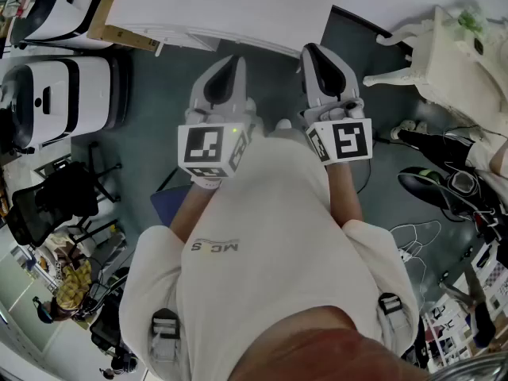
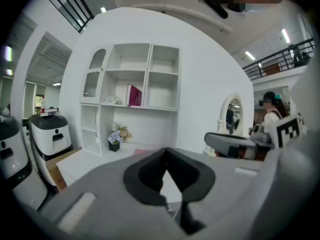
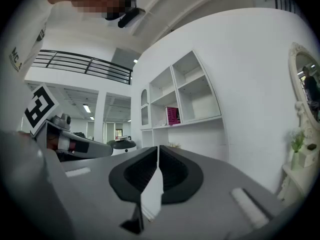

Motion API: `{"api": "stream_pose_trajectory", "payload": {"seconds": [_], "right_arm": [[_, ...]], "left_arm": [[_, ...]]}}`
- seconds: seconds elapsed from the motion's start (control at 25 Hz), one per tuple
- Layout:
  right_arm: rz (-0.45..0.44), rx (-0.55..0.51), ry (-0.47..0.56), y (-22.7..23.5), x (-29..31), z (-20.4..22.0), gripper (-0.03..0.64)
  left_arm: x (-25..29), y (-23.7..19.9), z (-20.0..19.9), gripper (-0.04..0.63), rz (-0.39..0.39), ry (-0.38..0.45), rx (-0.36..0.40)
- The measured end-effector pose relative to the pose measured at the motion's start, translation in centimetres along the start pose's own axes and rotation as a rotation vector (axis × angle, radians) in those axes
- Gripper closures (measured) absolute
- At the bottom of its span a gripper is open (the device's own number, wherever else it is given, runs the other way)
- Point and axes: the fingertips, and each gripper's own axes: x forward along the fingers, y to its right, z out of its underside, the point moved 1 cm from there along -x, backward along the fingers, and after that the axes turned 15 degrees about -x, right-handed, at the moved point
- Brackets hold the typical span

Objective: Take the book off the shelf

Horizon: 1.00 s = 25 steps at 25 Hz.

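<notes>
Holding both tools low and side by side, the person keeps the left gripper [image 2: 167, 156] and right gripper [image 3: 156, 151] clenched on nothing, probably because the reach has not begun. The book [image 2: 134, 95] stands upright well ahead of and above both tips, in a middle compartment of the shelf [image 2: 150, 74], close against the divider on its right. Room shows above the book and to its left, so jaws could likely open there; the divider side looks tight.
</notes>
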Motion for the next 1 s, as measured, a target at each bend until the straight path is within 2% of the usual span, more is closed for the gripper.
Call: {"api": "stream_pose_trajectory", "payload": {"seconds": [0.12, 0.4, 0.6, 0.8, 1.0], "right_arm": [[-0.015, -0.036, 0.017, -1.3, -1.1, -1.0, 0.617], [-0.025, -0.071, -0.004, -2.2, -2.4, -0.9, 0.617], [-0.017, -0.018, 0.045, -2.8, -3.3, -1.3, 0.620], [-0.003, 0.008, 0.030, -1.7, -3.5, 0.1, 0.620], [-0.004, 0.025, 0.024, -0.4, -0.4, 1.0, 0.620]], "left_arm": [[-1.1, 0.8, -0.4, 0.594, 0.007, 0.033, 0.023], [-3.6, 0.9, 0.6, 0.594, -0.021, 0.054, 0.005], [-4.7, 0.8, 0.9, 0.594, -0.031, 0.059, 0.011], [-4.6, -0.1, 1.3, 0.594, -0.063, 0.054, 0.004], [-2.4, -3.0, 0.6, 0.594, -0.099, 0.057, -0.030]]}}
